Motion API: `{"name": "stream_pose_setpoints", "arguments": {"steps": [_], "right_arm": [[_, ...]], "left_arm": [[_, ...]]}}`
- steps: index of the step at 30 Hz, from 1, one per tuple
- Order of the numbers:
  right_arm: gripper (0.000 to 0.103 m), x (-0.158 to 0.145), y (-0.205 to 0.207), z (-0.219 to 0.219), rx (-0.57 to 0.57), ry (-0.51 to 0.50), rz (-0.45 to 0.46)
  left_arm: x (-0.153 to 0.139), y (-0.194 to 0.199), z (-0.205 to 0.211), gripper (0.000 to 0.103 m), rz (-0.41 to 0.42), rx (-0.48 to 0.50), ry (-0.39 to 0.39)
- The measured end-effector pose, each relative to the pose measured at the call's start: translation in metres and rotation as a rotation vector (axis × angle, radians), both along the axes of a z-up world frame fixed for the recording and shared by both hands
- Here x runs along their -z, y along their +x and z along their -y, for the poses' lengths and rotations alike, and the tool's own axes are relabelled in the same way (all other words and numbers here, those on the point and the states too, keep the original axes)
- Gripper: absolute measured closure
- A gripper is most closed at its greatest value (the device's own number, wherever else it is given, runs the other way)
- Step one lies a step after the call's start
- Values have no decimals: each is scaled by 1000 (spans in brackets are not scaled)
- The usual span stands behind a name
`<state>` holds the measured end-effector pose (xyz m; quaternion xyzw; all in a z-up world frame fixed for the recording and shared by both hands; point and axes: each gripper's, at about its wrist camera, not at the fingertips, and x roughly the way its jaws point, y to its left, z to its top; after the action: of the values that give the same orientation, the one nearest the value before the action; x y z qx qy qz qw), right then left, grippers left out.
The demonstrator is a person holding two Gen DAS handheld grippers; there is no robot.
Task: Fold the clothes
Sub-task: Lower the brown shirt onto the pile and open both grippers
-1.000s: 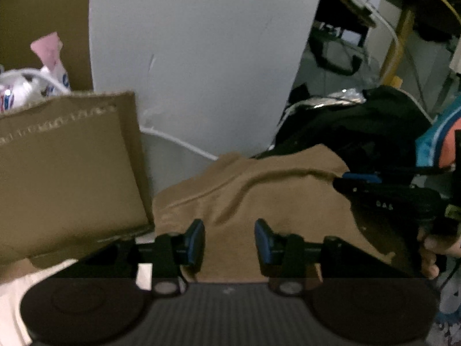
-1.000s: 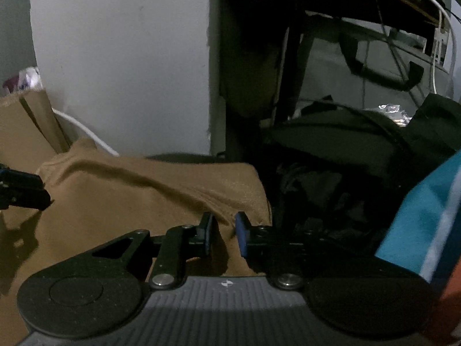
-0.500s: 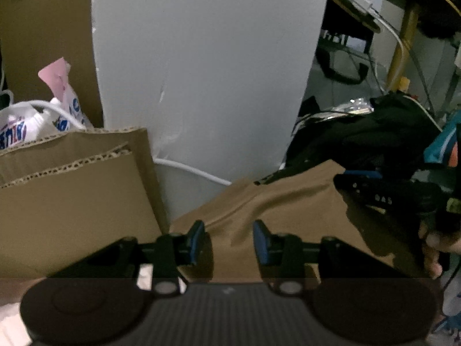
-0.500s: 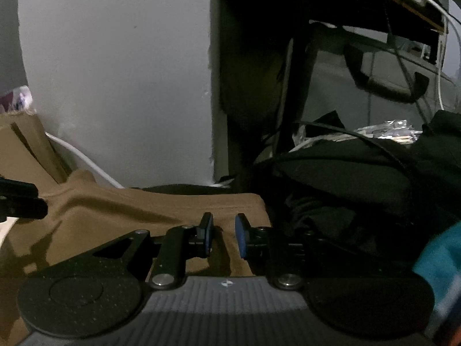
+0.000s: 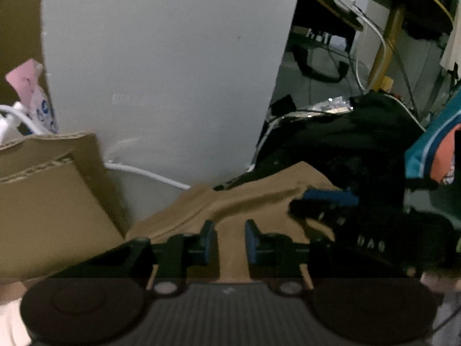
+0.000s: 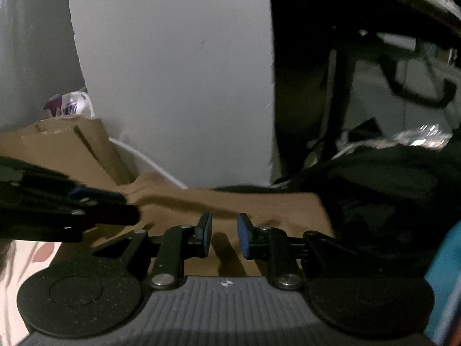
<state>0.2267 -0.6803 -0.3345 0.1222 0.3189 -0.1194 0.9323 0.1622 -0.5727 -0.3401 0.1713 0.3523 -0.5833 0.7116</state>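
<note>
nearby, cardboard [image 5: 52, 210] left, black clothes pile [image 5: 340, 147] right of tan garment [image 5: 259, 201]; left gripper [image 5: 230, 240], right gripper [image 6: 224, 235] both agape, empty.

black left claw [image 5: 230, 240], blue pads [image 5: 251, 240], silver screws [image 5: 164, 287]

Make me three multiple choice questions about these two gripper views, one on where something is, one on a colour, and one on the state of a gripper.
1. Where does the cardboard stand relative to the tan garment in the left wrist view?
A. Left of it
B. Right of it
C. On top of it

2. What colour are the pads on the right gripper?
A. Red
B. Blue
C. White

3. How does the left gripper stand?
A. Open, with garment showing in the gap
B. Shut on a cable
C. Shut on the cardboard

Answers: 1 A, the cardboard fills the left side beside the cloth. 2 B, both pad faces are blue. 3 A, tan cloth shows between the parted pads.
</note>
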Motion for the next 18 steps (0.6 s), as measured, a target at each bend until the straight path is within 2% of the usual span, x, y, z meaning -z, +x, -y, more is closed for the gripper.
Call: {"name": "stream_pose_setpoints", "arguments": {"steps": [2,6,7,12,15,18], "right_arm": [[77,7,2,3,21,28,-10],[77,12,3,9,63,8,-27],[78,12,2,10,73,2,-29],[78,12,0,18,126,-25,-41],[77,6,-9,16,121,-27,-40],[77,-1,-21,10,83,-19,-26]], "left_arm": [[8,0,8,83,-21,-7,20],[18,4,20,85,-25,-74,31],[18,3,22,89,2,-93,33],[5,3,19,89,52,-121,-5],[-6,5,10,88,36,-99,-39],[-11,-4,-1,88,72,-19,-40]]}}
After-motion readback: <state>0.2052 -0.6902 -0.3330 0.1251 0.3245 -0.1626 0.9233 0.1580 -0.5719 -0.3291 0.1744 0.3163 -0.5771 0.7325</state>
